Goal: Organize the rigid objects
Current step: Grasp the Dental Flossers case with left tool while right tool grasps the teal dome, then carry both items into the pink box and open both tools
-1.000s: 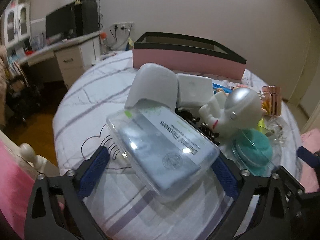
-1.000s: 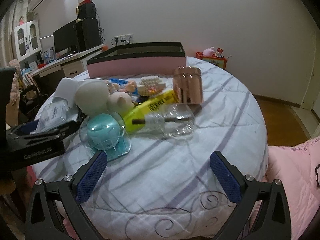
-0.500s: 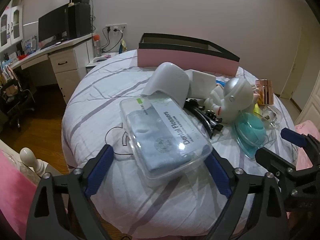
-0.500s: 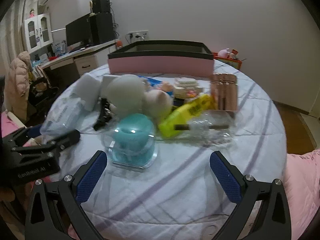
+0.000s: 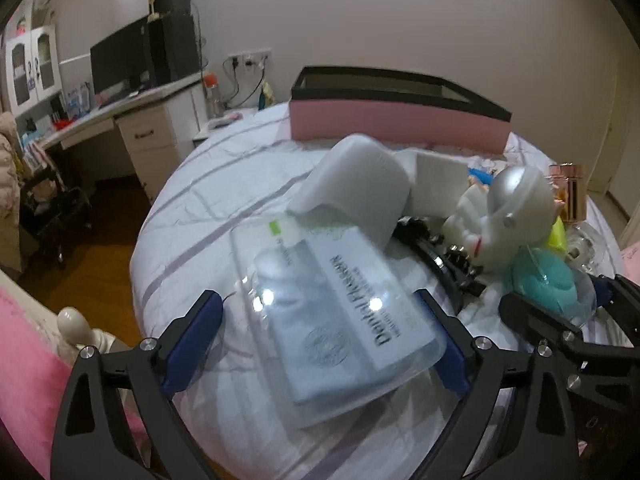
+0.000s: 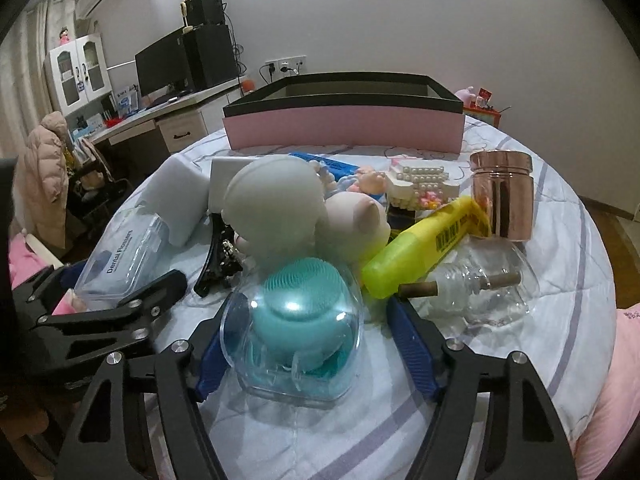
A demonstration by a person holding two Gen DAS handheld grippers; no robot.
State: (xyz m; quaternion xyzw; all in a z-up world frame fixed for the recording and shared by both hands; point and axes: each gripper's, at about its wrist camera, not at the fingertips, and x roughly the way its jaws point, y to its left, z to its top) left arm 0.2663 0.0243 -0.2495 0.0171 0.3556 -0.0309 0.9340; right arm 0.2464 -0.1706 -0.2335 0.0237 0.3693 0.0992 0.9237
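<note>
A clear dental flosser box point(image 5: 340, 312) lies on the round table between the fingers of my open left gripper point(image 5: 320, 344); it also shows in the right wrist view point(image 6: 120, 256). My open right gripper point(image 6: 312, 344) straddles a teal brush in a clear dome case point(image 6: 296, 320), its blue pads close to the case sides. That case also shows in the left wrist view point(image 5: 548, 284). A pink storage box with a black rim point(image 6: 344, 120) stands at the back of the table point(image 5: 400, 112).
Around the dome case lie a white astronaut figure point(image 6: 276, 204), a yellow tube point(image 6: 424, 252), a copper tin point(image 6: 502, 196), a clear glass bottle point(image 6: 480, 292), a black hair clip point(image 6: 220, 260), white foam blocks point(image 5: 356, 184) and a pearl clip point(image 6: 420, 184). A desk point(image 5: 120, 120) stands left.
My right gripper has moved forward and left until its fingers straddle the teal dome case. My left gripper has stayed around the flosser box, shifting slightly.
</note>
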